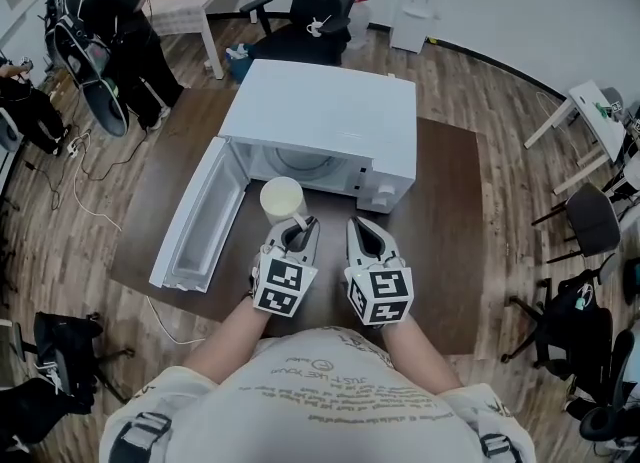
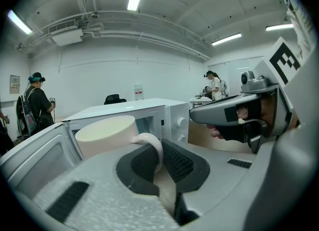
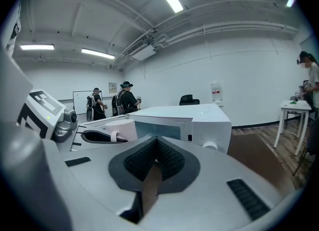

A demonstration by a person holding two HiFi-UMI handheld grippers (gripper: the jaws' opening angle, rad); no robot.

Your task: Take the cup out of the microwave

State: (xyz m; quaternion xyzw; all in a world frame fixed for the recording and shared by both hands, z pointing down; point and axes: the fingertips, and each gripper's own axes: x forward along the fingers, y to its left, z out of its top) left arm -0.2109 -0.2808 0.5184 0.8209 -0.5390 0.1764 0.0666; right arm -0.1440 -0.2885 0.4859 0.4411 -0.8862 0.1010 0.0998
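The person stood at the brown table (image 1: 455,201), both forearms stretched forward side by side. The left gripper (image 1: 300,235) had its jaws clamped on the handle (image 2: 150,143) of the cream cup (image 1: 282,197), which sat upright just outside the microwave (image 1: 330,116), in front of its open cavity. The right gripper (image 1: 366,237) hovered beside it, jaws pressed together on nothing. The microwave door (image 1: 195,219) hung wide open to the left. An office chair (image 1: 325,6) stood behind.

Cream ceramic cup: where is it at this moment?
In the head view, the cream ceramic cup is centre-frame, just in front of the open white microwave, its handle clamped in the left gripper.
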